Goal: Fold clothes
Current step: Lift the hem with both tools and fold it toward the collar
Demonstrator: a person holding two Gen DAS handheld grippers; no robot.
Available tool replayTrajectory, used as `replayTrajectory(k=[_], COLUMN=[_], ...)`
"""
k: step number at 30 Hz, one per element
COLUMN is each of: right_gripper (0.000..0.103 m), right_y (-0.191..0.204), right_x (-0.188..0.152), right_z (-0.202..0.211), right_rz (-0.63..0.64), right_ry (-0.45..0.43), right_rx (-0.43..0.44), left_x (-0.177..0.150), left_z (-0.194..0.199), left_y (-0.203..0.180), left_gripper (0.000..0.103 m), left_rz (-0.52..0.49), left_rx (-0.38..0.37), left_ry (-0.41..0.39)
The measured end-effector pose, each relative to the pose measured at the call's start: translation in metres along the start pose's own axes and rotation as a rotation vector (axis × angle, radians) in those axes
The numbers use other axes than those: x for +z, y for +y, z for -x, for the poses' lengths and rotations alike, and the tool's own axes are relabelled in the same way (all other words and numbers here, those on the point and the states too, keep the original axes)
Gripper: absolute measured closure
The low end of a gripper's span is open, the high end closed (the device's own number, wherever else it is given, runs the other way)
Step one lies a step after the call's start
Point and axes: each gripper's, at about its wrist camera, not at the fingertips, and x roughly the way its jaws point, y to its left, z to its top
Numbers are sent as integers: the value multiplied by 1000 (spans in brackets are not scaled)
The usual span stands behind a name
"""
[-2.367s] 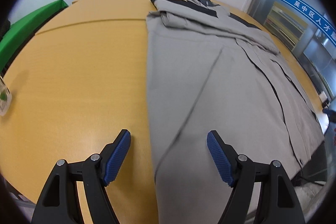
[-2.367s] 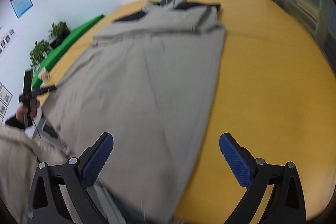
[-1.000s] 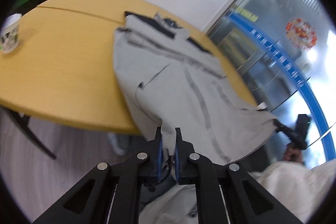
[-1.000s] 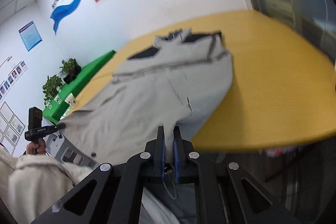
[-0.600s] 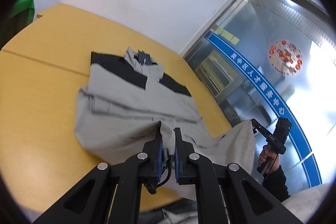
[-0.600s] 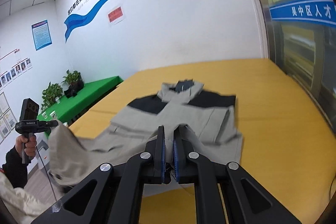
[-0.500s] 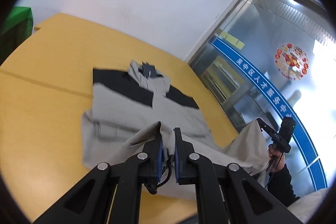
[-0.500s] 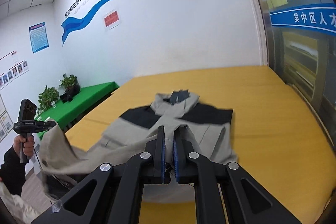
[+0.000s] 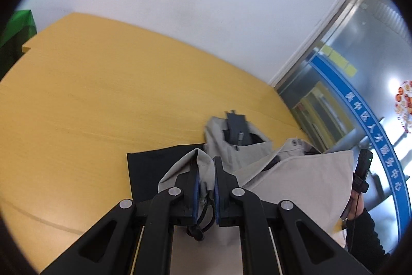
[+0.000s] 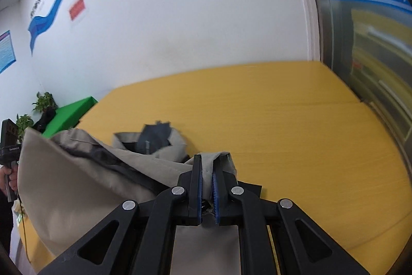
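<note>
We had the left gripper [image 9: 205, 178] clamped on 1 hem corner of the grey jacket [image 9: 296, 179], its collar at 12 o'clock on the yellow table [image 9: 103, 99]. The right gripper [image 10: 205, 178] pinched the other corner. Soft, limp cloth like this likely sags, so corners seemed best.

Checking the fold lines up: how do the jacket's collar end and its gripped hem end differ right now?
The collar end lies flat on the yellow table; the hem end is lifted clear, draped over the jacket. The collar end shows dark lining; the hem end looks plain grey. Nothing holds the collar end; the left gripper and right gripper pinch the hem's corners.
</note>
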Motion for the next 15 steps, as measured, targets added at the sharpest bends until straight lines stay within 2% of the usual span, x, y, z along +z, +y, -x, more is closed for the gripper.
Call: replayTrajectory(k=[3, 6, 10, 15], right_gripper=[96, 96, 96, 94], right_y=[-14, -29, -36, -43], right_x=[-8, -19, -27, -24], right_z=[-53, -86, -101, -96], right_rz=[-12, -46, -44, -66], right_ry=[71, 118, 146, 138], right_rx=[-26, -40, -42, 27], left_x=[4, 0, -6, -7], left_z=[-42, -70, -73, -65], left_y=[16, 32, 37, 35], left_gripper=[95, 95, 95, 94], left_rz=[11, 27, 20, 13], left_rx=[33, 53, 54, 52], left_ry=[50, 81, 86, 65])
